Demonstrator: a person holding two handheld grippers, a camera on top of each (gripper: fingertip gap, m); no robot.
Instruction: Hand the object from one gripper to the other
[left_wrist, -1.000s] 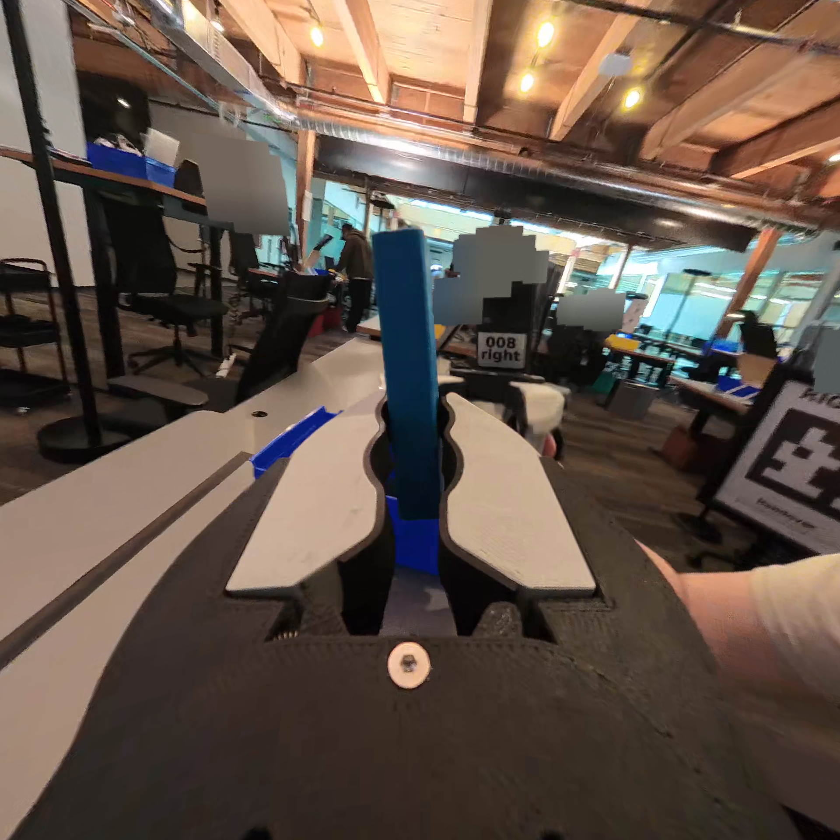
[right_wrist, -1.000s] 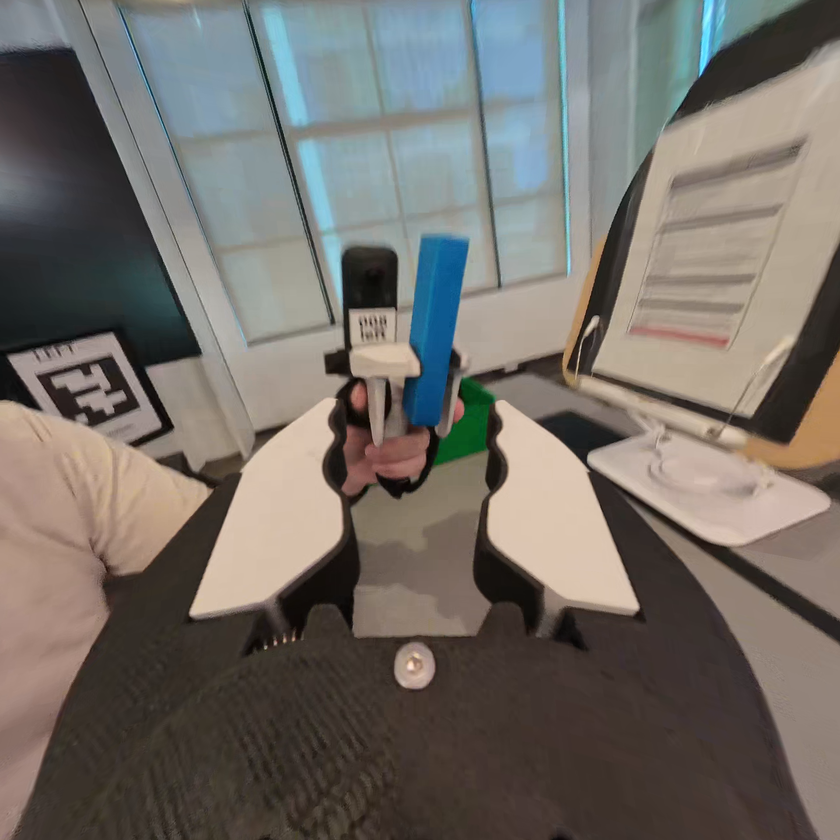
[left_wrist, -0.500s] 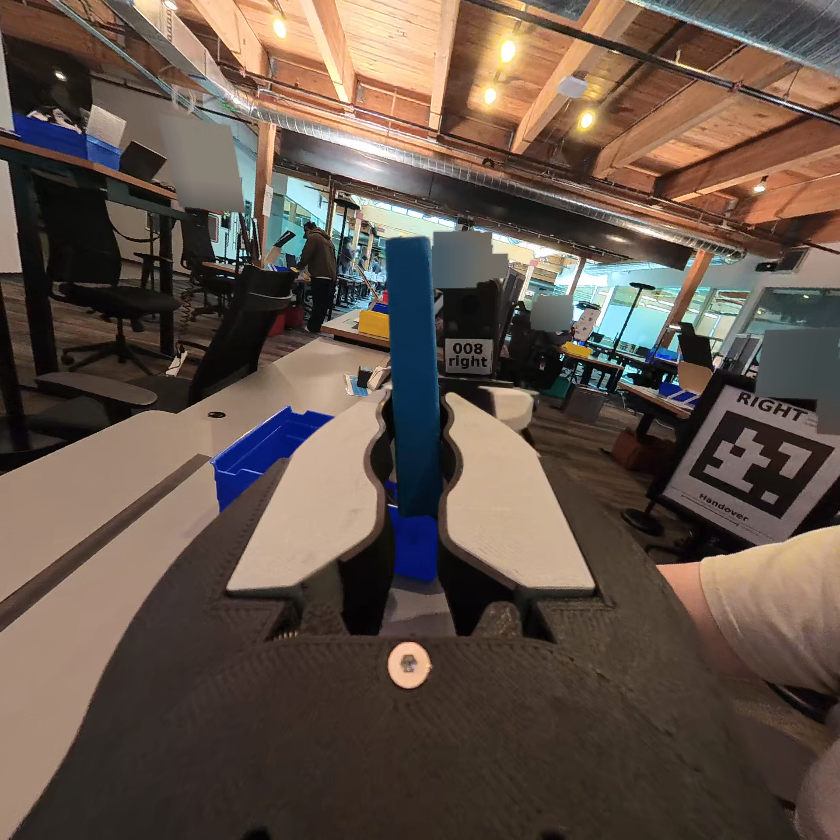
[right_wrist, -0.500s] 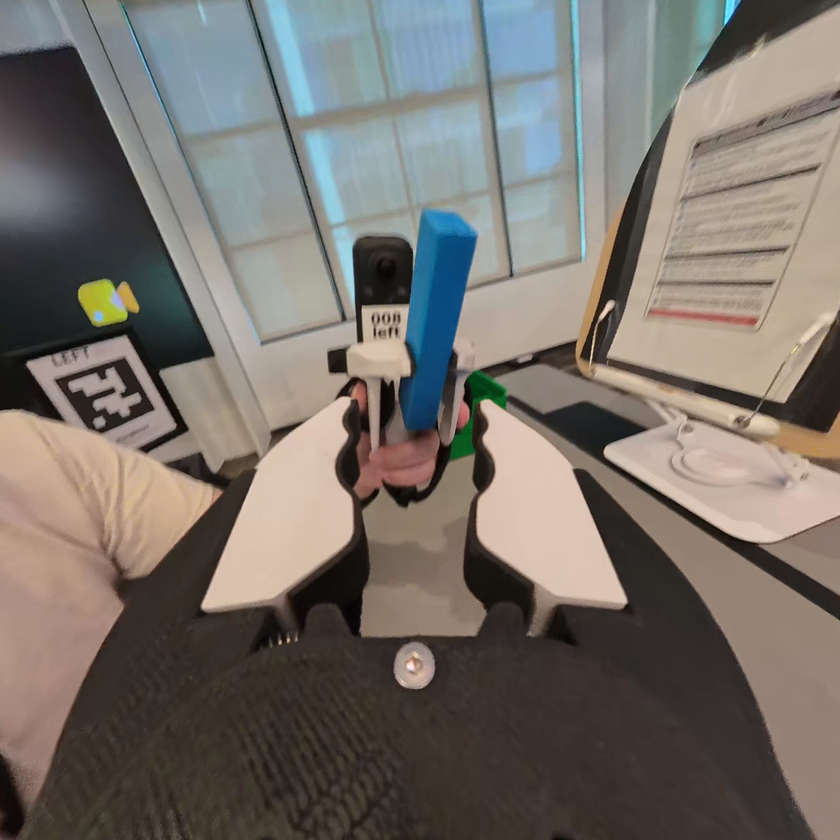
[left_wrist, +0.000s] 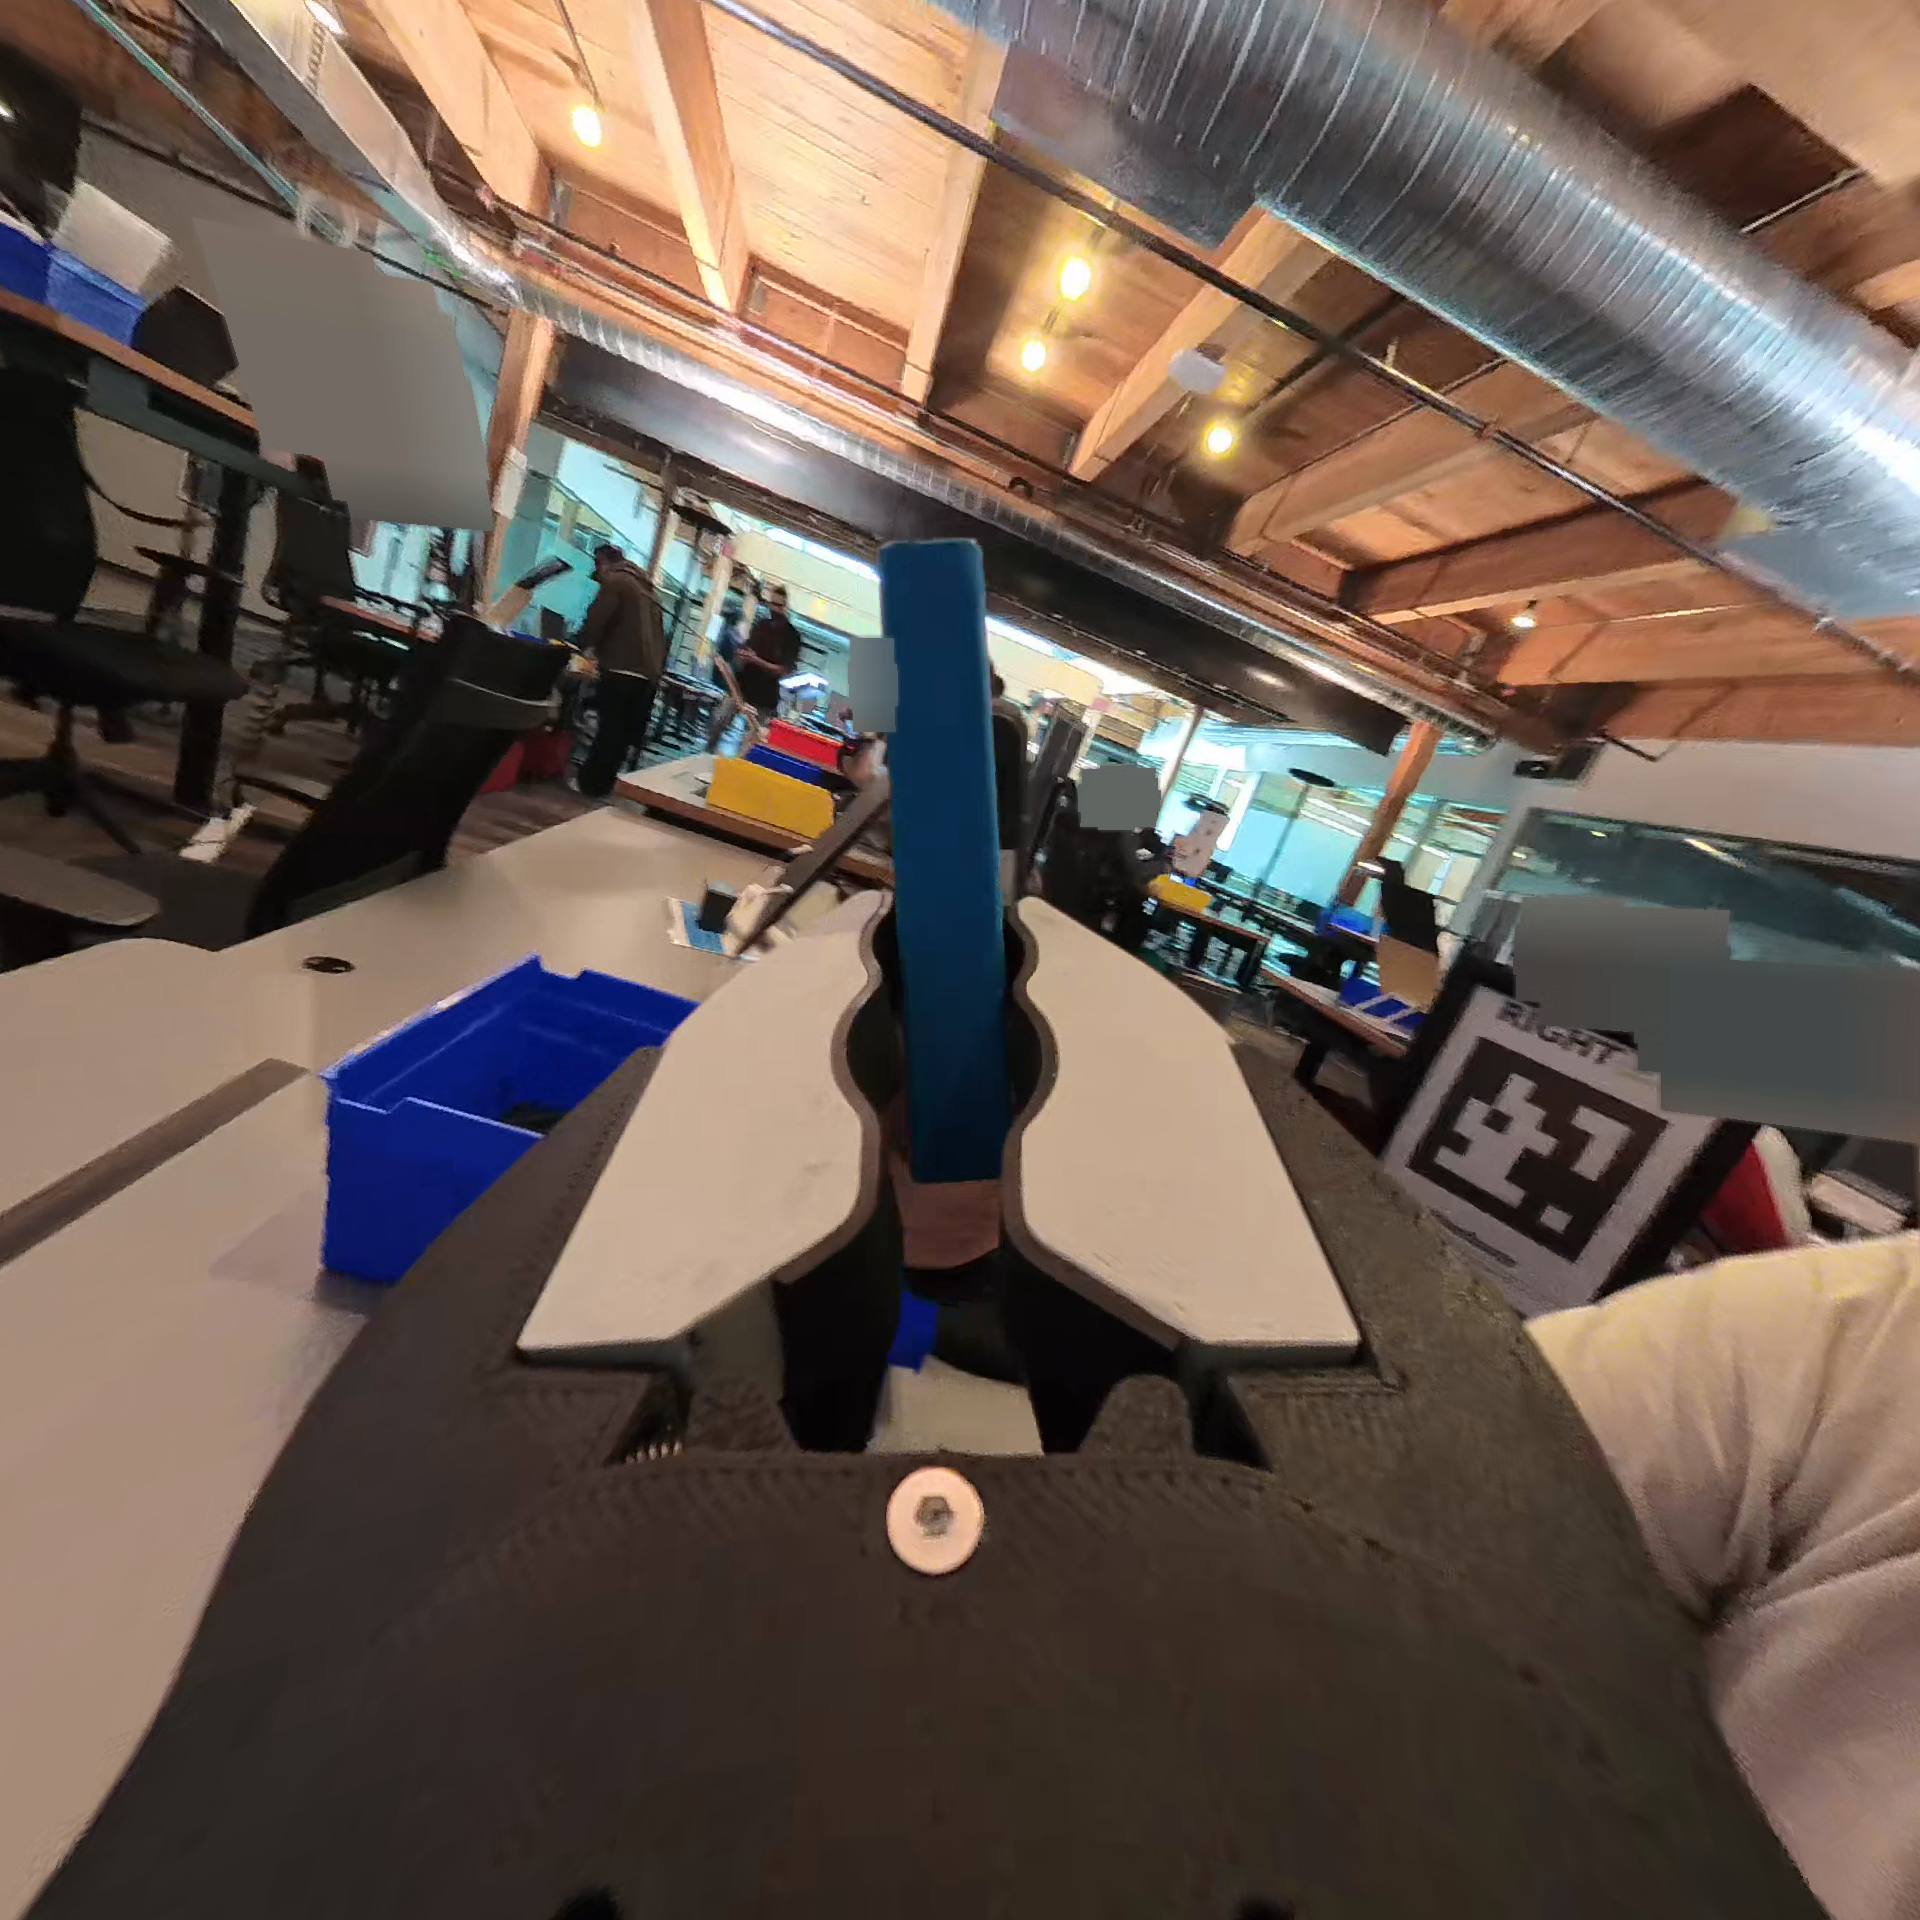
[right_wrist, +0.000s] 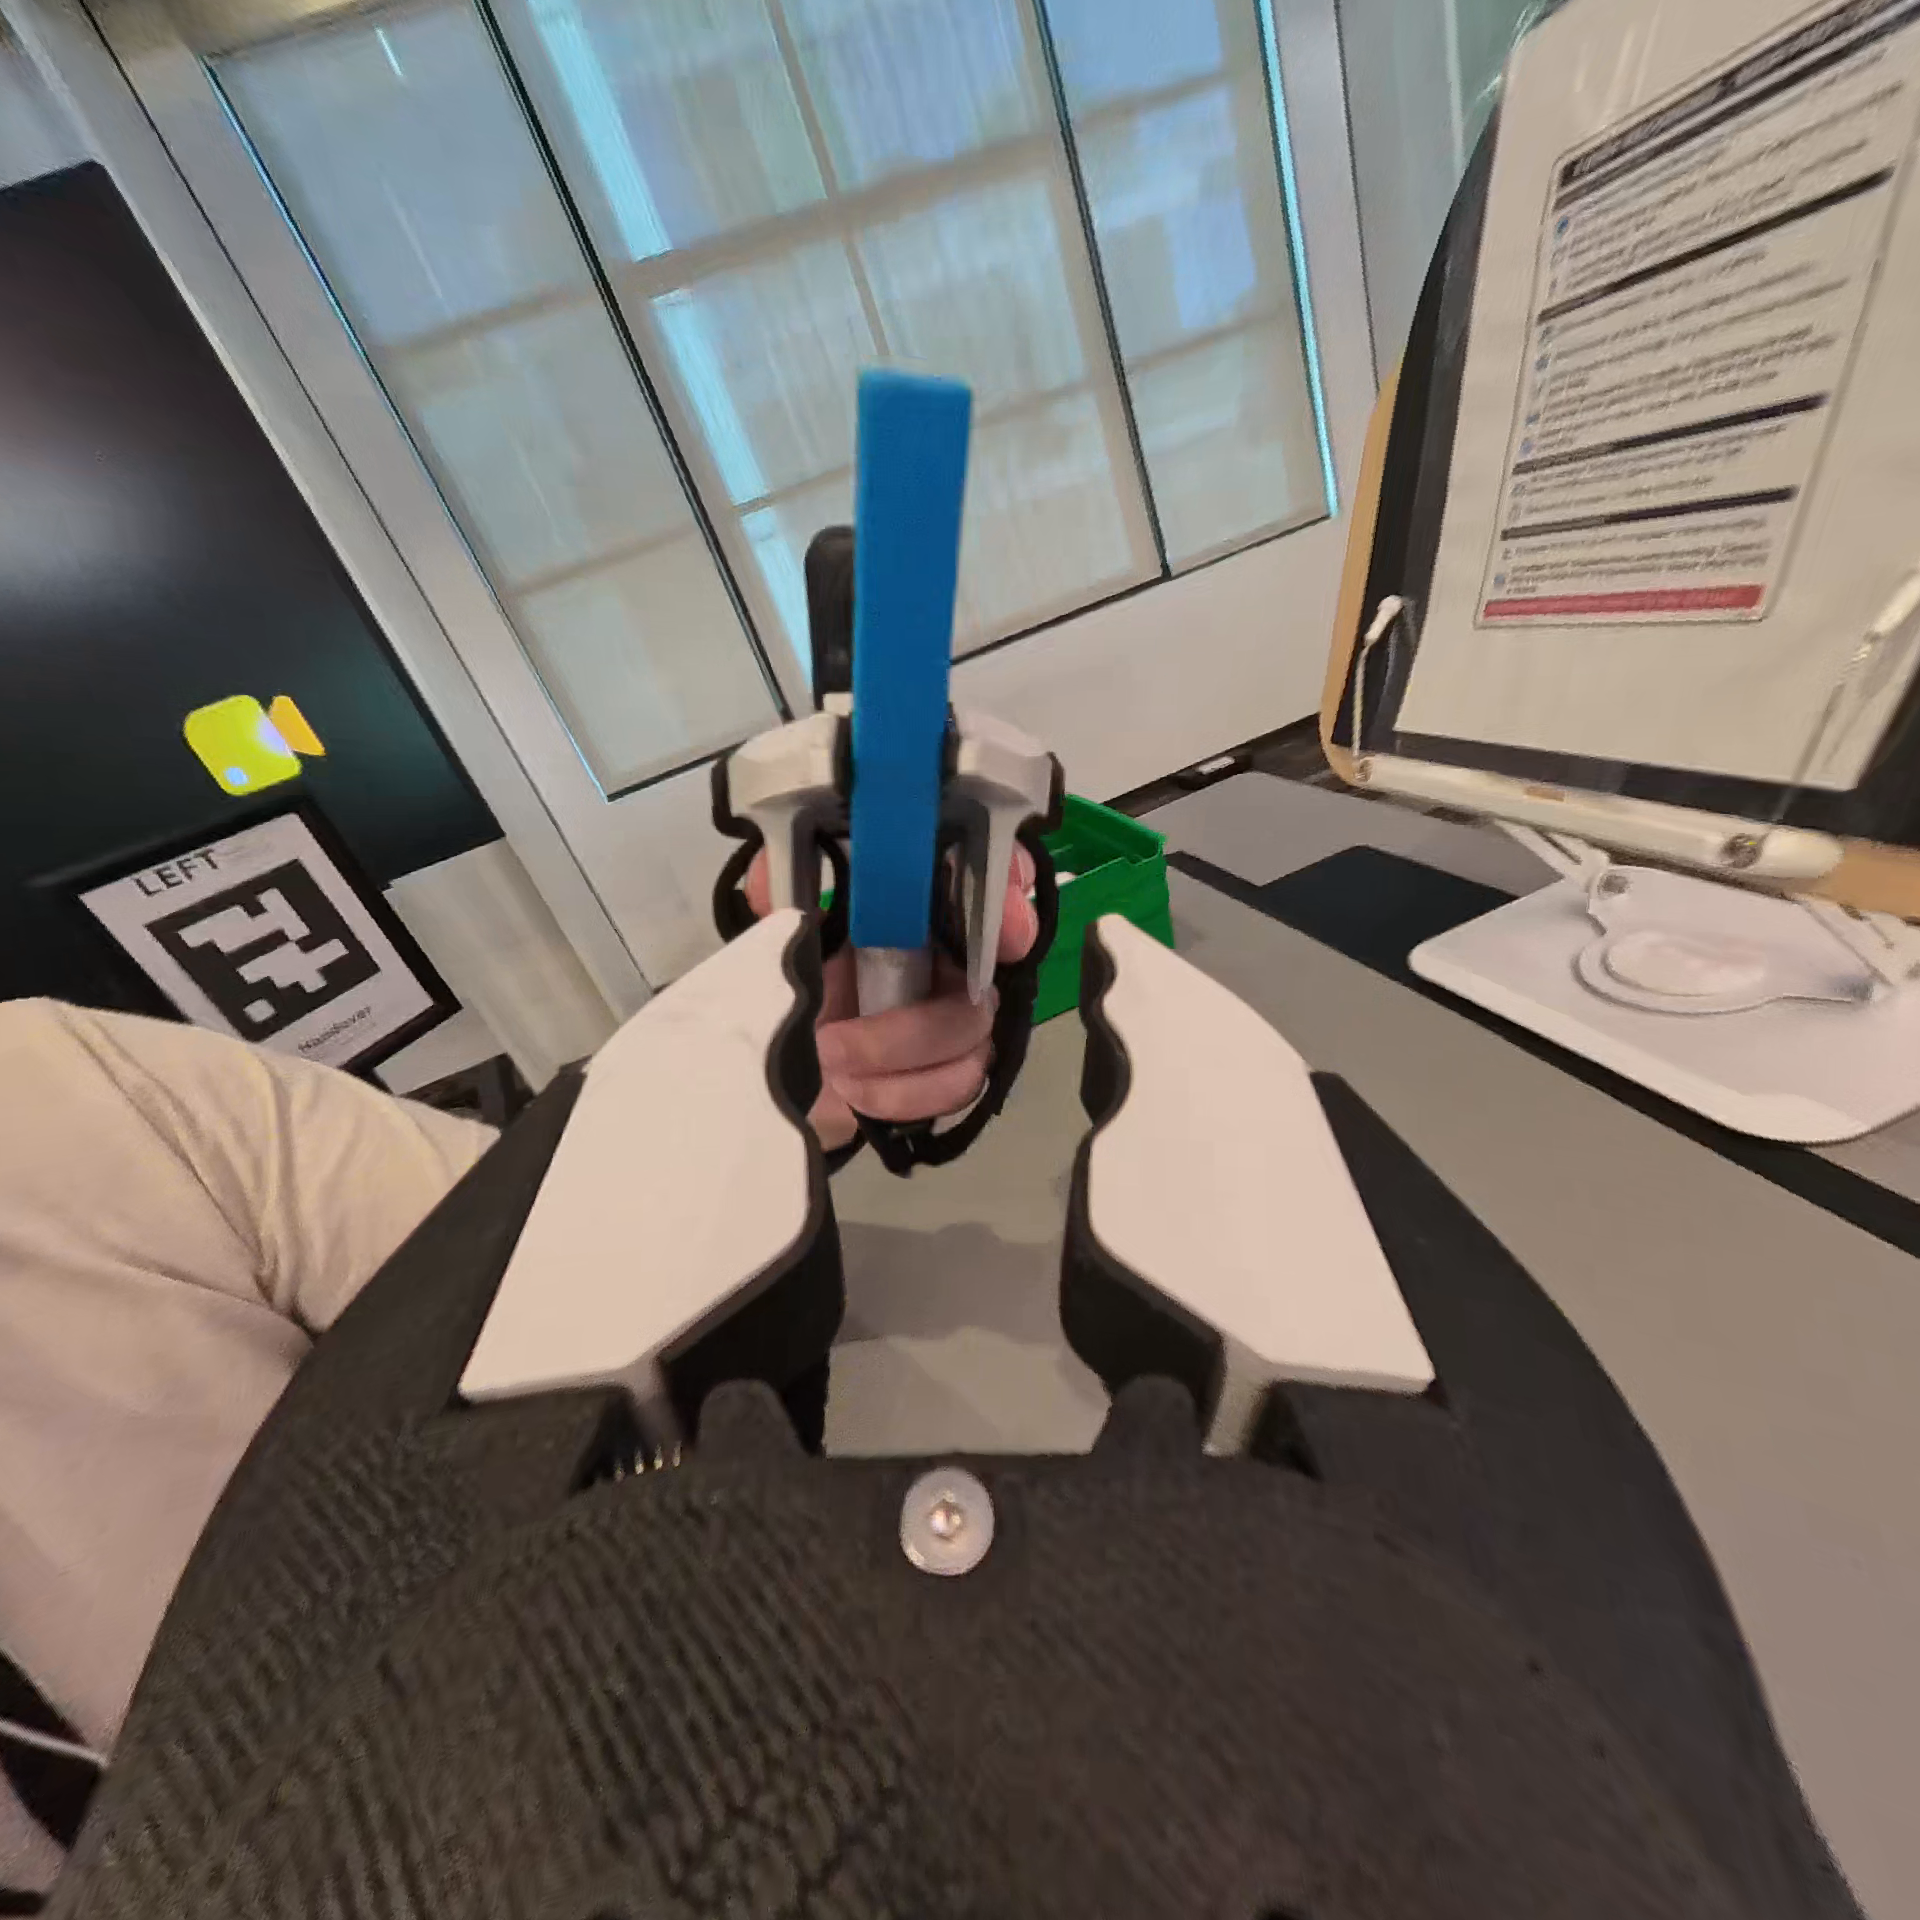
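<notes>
A long blue bar (left_wrist: 940, 779) stands upright between the fingers of my left gripper (left_wrist: 951, 914), which is shut on its lower part. In the right wrist view the same bar (right_wrist: 904, 644) and the left gripper (right_wrist: 896, 831) face me, held by a hand. My right gripper (right_wrist: 945, 935) is open and empty. Its fingertips sit just in front of and below the left gripper, one on each side of the bar's lower end, without touching it. The bar hides my right gripper in the left wrist view.
A blue bin (left_wrist: 447, 1122) sits on the grey table (left_wrist: 156, 1039) to the left. A green bin (right_wrist: 1101, 883) stands behind the grippers. A white stand with a sheet (right_wrist: 1662, 987) is at the right. Marker boards (right_wrist: 260, 945) stand at the sides. A cream sleeve (right_wrist: 156, 1195) is at the lower left. Both grippers' tips are close together, under 4 cm apart.
The two grippers have come closer together. The bar now stands upright and larger, centred above my open right fingers. The left wrist view has tilted upward.
</notes>
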